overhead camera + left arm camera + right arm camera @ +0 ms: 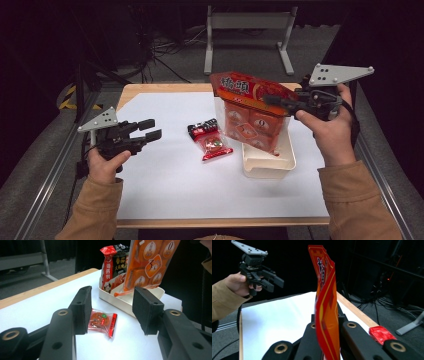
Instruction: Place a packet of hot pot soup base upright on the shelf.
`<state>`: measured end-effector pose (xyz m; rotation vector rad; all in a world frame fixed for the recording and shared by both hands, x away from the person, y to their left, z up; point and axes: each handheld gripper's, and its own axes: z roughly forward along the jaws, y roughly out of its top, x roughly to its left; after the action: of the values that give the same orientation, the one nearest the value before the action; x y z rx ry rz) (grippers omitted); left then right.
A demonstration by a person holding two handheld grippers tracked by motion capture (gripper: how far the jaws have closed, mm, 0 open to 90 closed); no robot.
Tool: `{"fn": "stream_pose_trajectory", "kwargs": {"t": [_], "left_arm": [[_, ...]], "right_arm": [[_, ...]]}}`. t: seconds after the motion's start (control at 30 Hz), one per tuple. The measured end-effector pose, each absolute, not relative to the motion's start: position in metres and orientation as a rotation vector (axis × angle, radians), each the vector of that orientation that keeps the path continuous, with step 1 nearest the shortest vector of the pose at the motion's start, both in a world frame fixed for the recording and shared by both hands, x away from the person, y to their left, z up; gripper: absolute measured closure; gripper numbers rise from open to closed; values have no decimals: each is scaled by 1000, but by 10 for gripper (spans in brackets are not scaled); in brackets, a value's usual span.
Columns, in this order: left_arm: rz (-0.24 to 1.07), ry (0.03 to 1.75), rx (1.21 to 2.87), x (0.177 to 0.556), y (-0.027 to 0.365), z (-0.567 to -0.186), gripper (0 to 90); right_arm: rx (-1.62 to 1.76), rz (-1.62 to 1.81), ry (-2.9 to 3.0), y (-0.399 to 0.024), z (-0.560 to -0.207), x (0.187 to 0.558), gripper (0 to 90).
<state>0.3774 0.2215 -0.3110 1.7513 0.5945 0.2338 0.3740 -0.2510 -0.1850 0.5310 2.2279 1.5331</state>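
The right hand-held gripper [272, 100] pinches the top of a large orange snack bag [252, 117], holding it above the white tray [267, 162]; the left hand-held gripper [152, 130], jaws spread and empty, hovers over the worktop [165, 185] near a small red packet [215, 145]

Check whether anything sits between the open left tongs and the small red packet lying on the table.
Nothing visible does. The small red packet lies on bare white table just beyond the open left tongs; the tray and the big orange bag, pinched by the right tongs, stand farther back.
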Motion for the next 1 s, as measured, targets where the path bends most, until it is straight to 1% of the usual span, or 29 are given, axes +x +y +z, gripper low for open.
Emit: {"fn": "stream_pose_trajectory", "kwargs": {"t": [0.6,1.0], "left_arm": [[218,598,1764,380,220,-315,495],[207,603,1777,383,219,-317,480]], "right_arm": [[654,1510,2144,-281,-188,382,897],[772,1526,2079,-290,-208,390,897]]}}
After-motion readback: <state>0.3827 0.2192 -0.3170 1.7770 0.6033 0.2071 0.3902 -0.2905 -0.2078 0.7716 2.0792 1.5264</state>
